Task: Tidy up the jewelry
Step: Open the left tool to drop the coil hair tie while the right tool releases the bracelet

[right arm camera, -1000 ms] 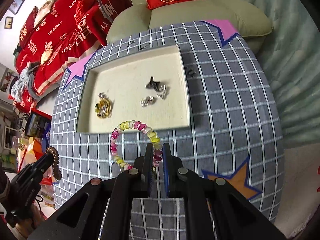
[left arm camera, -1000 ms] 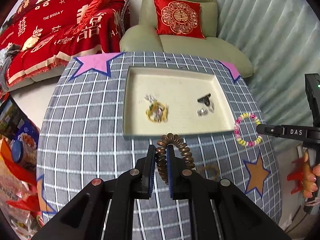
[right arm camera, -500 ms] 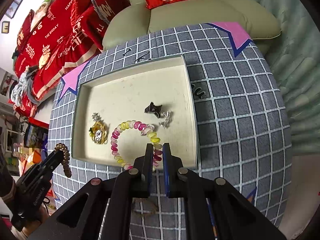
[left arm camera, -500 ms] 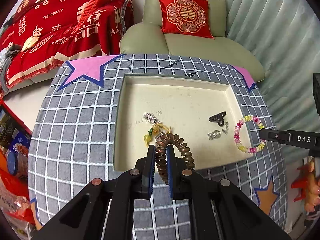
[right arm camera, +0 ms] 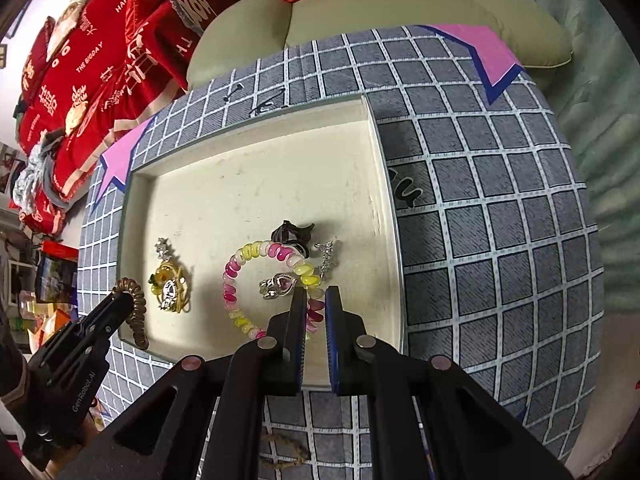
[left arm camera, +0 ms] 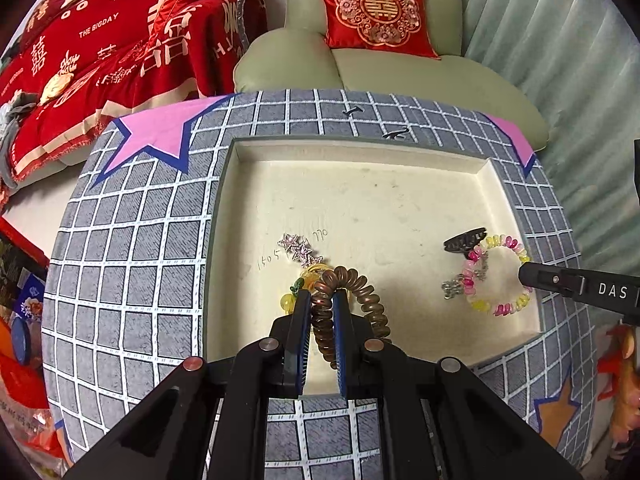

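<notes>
The cream tray [left arm camera: 400,152] sits on the grid-patterned tablecloth [left arm camera: 120,240], directly ahead of both my grippers. Contents of the tray: a yellow-and-gold jewelry cluster [right arm camera: 170,288], a star-shaped rhinestone piece [left arm camera: 301,249] just beyond it, a black hair claw [left arm camera: 464,239], a silver pendant with a pink heart [right arm camera: 280,285], and a small silver chain piece [right arm camera: 326,260].

My left gripper [left arm camera: 321,300] is clamped on the brown spiral hair tie [left arm camera: 352,292]. One strand of the coil runs between the fingers; the rest of the loop arches forward past the fingertips and down to their right. The coil hangs over the near left part of the tray, just in front of the yellow-and-gold cluster. Whether it touches the tray floor cannot be determined.

My right gripper [right arm camera: 316,300] is closed on the pink-and-yellow beaded bracelet [right arm camera: 240,280]. The bracelet passes between the fingertips and loops forward and to their left, over the near right part of the tray. The heart pendant lies inside the loop, just ahead of my left finger. The black hair claw lies just past the far side of the loop.

A thin braided band [right arm camera: 286,454] lies on the cloth beneath my right gripper, outside the tray.
</notes>
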Demonstrator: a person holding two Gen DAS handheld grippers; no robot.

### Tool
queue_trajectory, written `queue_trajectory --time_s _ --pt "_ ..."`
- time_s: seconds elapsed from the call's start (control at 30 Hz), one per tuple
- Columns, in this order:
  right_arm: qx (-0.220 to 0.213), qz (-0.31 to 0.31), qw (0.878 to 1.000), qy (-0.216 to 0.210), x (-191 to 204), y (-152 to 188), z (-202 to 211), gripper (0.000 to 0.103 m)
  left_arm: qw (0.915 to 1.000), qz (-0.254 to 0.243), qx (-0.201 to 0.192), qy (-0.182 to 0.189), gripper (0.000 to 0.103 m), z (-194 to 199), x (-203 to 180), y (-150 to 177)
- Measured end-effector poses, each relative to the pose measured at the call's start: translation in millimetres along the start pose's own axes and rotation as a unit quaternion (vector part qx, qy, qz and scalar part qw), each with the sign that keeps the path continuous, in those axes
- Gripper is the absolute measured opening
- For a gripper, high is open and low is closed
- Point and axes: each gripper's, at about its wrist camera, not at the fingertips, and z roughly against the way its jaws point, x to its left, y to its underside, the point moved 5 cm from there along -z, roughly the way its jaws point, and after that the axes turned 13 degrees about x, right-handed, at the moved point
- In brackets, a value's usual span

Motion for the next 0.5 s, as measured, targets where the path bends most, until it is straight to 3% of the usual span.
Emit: queue_trajectory --time_s 0.5 --pt "0.023 -0.002 1.0 0.009 -4.0 -7.3 -34.8 0.01 0.9987 -0.027 0.019 -0.039 0.021 -32.4 -6.9 -0.8"
